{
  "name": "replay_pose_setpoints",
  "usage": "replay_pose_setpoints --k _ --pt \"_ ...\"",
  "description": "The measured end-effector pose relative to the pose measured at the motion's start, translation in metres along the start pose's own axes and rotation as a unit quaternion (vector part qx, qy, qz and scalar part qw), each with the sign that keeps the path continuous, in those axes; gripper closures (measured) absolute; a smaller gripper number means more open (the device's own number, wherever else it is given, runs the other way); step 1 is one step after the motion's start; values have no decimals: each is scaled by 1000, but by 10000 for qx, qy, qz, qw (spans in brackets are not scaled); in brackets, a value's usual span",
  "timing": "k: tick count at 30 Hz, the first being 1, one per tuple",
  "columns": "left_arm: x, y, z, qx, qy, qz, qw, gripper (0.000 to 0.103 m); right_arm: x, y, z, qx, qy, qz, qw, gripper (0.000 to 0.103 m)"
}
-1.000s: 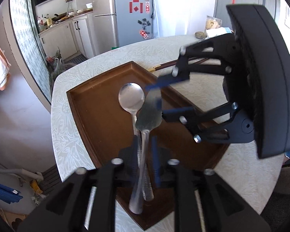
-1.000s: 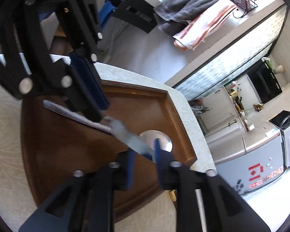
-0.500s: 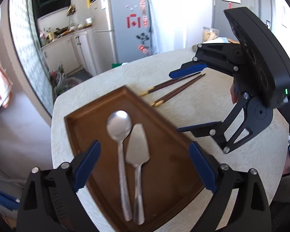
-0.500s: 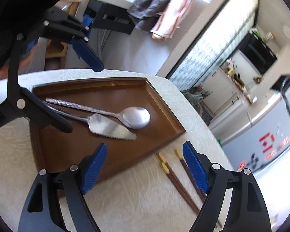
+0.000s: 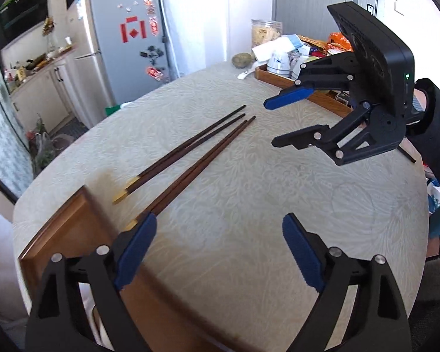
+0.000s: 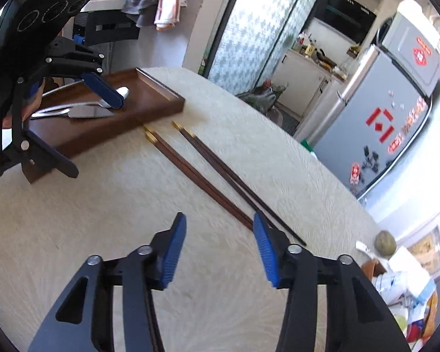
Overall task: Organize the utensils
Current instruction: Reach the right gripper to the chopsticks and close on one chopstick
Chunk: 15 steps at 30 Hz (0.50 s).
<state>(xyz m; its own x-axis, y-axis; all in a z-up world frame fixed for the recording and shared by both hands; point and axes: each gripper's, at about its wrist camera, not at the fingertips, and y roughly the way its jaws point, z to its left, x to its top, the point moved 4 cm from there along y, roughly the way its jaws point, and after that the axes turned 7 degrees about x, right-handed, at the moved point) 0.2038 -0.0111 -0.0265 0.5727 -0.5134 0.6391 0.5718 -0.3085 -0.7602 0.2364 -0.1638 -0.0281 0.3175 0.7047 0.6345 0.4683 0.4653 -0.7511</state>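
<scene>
Two pairs of dark wooden chopsticks (image 5: 190, 158) with gold ends lie on the pale patterned table beside the brown wooden tray (image 5: 64, 231). They also show in the right wrist view (image 6: 217, 176). The tray (image 6: 158, 102) holds a spoon (image 6: 121, 92) and a cake server (image 6: 88, 113). My left gripper (image 5: 220, 249) is open and empty, over the table at the tray's corner. My right gripper (image 6: 220, 249) is open and empty, just above the chopsticks' thin tips. Each gripper shows in the other's view: the right (image 5: 281, 120), the left (image 6: 73, 123).
A second wooden tray (image 5: 278, 79) with cups, packets and a jar stands at the table's far side, with a round stone (image 5: 242, 58) beside it. The fridge (image 5: 123, 50) and kitchen counter lie beyond the table. The table edge curves close on the left.
Both grippers opened and let go of the cake server, which now lies in the tray beside the spoon. Both have since pulled away from the tray toward the chopsticks.
</scene>
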Motion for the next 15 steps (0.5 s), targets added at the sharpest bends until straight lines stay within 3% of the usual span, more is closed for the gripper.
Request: replay_pose_setpoints --k 4,15 --pt "12 21 -6 -219 53 177 9996 28 -19 12 -31 241 335 177 9990 72" --pt "20 55 -2 -316 43 366 9988 30 -24 54 -66 320 477 452 9973 73"
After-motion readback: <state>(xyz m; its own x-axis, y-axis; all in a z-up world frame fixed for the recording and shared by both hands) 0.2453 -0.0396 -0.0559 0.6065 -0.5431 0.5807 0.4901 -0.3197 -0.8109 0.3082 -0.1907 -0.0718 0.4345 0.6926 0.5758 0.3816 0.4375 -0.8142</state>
